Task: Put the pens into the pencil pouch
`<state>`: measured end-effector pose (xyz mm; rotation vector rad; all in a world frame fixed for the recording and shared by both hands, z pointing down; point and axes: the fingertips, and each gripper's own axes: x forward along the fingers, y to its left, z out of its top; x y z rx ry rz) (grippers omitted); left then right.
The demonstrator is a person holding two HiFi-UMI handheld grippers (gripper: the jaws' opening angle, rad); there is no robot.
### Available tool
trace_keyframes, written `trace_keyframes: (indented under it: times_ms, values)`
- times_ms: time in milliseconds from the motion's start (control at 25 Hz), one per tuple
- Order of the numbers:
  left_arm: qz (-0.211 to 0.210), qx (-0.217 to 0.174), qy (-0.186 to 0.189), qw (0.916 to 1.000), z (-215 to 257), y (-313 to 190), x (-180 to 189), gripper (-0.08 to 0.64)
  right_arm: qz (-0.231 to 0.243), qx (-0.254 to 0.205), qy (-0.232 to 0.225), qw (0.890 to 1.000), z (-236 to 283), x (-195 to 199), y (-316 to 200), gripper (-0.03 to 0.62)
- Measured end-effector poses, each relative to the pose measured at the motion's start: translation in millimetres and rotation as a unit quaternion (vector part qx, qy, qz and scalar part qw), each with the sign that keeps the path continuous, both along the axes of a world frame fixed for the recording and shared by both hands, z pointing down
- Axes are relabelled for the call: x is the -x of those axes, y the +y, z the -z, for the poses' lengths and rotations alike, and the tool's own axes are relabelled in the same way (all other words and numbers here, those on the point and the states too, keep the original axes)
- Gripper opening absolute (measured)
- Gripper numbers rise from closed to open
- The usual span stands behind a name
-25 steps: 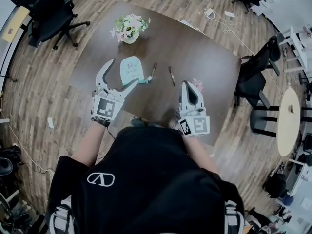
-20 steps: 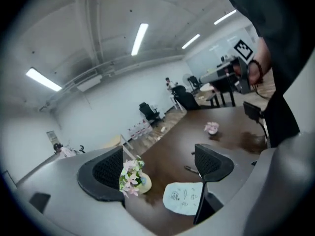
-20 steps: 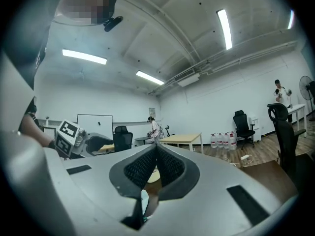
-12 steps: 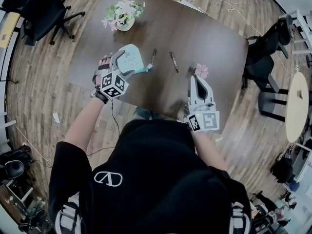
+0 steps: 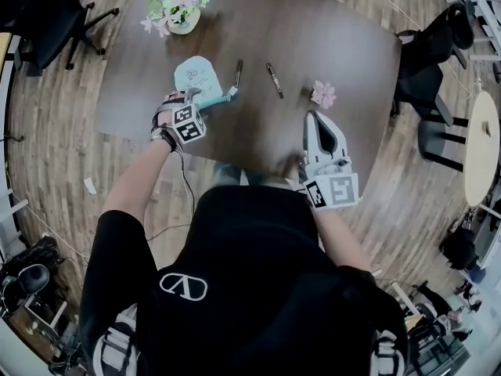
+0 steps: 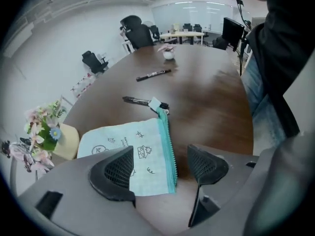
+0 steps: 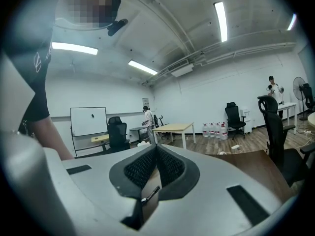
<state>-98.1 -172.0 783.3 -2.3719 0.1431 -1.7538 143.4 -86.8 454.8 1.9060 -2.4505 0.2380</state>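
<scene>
So the pencil pouch [image 6: 142, 146] is lying flat on the brown table [image 5: 337, 45], over on the person's left side. It's pale mint with little doodles and has a teal zipper [image 6: 166, 141] running down one edge. Both pens are out on the tabletop, not in the pouch. The nearer pen [image 6: 138, 101] sits right at the far end of the zipper, by the pull. The second pen [image 6: 153, 74] is further along the table, well apart from the pouch.

The left gripper [image 6: 160, 167] points steeply down right over the pouch's near end. Its jaws are closing, with the zipper edge between them. The pads [image 6: 117, 171] aren't pressing on the fabric though, there's a clear gap on both sides.

The right gripper [image 5: 315, 118] hangs roughly level over the table's near edge, away from the pens. Its jaws are squeezed together with nothing held.

Beyond that, a small pink flower [image 5: 322, 94] sits just past the right gripper's tip. A pot of flowers [image 5: 178, 10] stands beyond the pouch, and black office chairs [image 5: 47, 22] are around the room.
</scene>
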Motion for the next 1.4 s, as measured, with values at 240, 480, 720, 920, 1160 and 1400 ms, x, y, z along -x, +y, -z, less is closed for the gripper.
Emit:
trace_keyframes:
  times_ms: [240, 480, 720, 920, 1160, 1400]
  values:
    - [0.007, 0.027, -0.028, 0.9992, -21.1, -3.0, 2.7, 0.202, -0.004, 0.011, 0.000, 1.000, -12.5, -0.7, 6.4, -0.002]
    - [0.008, 0.043, -0.040, 0.9982, -27.3, 0.7, 3.1, 0.042, -0.006, 0.011, 0.002, 1.000, -13.0, -3.1, 9.6, -0.002]
    - [0.046, 0.073, -0.016, 0.9961, -12.6, -1.2, -4.1, 0.020, -0.002, 0.007, -0.001, 1.000, -10.9, -4.5, 8.6, -0.002]
    - [0.141, 0.105, 0.075, 0.9816, 36.4, -20.1, -14.3, 0.017, -0.001, -0.007, -0.007, 1.000, -2.5, -7.2, 5.3, -0.002]
    - [0.282, 0.149, 0.225, 0.9208, 129.4, -44.1, -18.9, 0.017, 0.003, -0.024, -0.020, 1.000, 14.0, -12.0, 0.8, -0.002]
    - [0.409, 0.183, 0.391, 0.8038, 206.8, -46.4, -14.8, 0.015, 0.008, -0.038, -0.028, 0.999, 24.0, -16.9, -4.5, -0.002]
